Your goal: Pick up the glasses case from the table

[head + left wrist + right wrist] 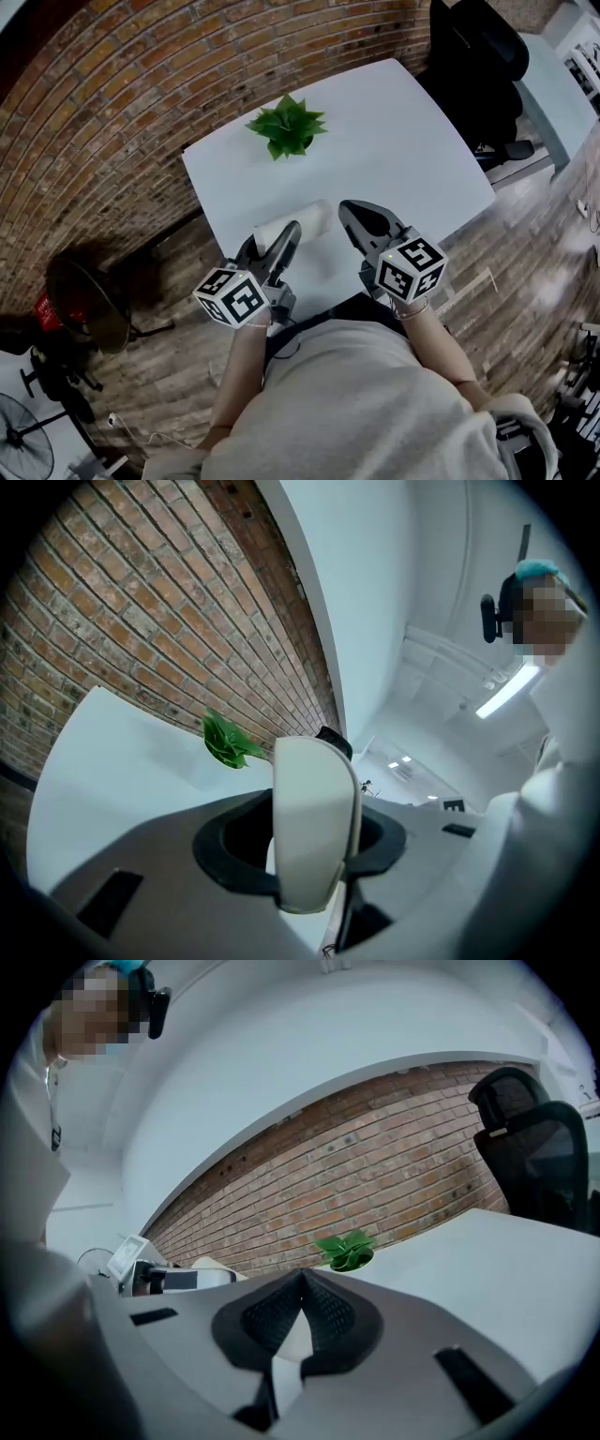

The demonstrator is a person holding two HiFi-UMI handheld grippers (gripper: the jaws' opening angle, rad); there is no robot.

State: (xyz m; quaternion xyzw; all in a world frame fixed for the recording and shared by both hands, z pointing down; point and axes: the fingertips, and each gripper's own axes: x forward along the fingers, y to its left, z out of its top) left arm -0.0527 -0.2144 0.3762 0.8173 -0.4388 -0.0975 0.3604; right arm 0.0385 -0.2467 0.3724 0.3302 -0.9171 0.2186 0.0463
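The room had a curved brick wall [187, 75] behind a white desk [403, 141], with a small green potted plant [286, 127] near the far edge and a black office chair [478, 56] off to the right.

My left tool [284, 242] was clamped on the white glasses case [314, 817]. In the left gripper view the case stood on end between the dark pads, which pressed on both of its sides. From the head view it sat over the near part of the desk. I could not tell whether it had cleared the surface.

My right tool [300, 1283] was closed on nothing, its jaws tip to tip, and hung just beside the left one over the same near edge.

I judged the case to be a light, stiff shell with a smooth, rounded skin. It probably would not crush, but it could slip or twist out of a hold near one end. The safest place to take it seemed to be across the narrow width at mid-length, pads flat on the two broad faces, with moderate pressure.
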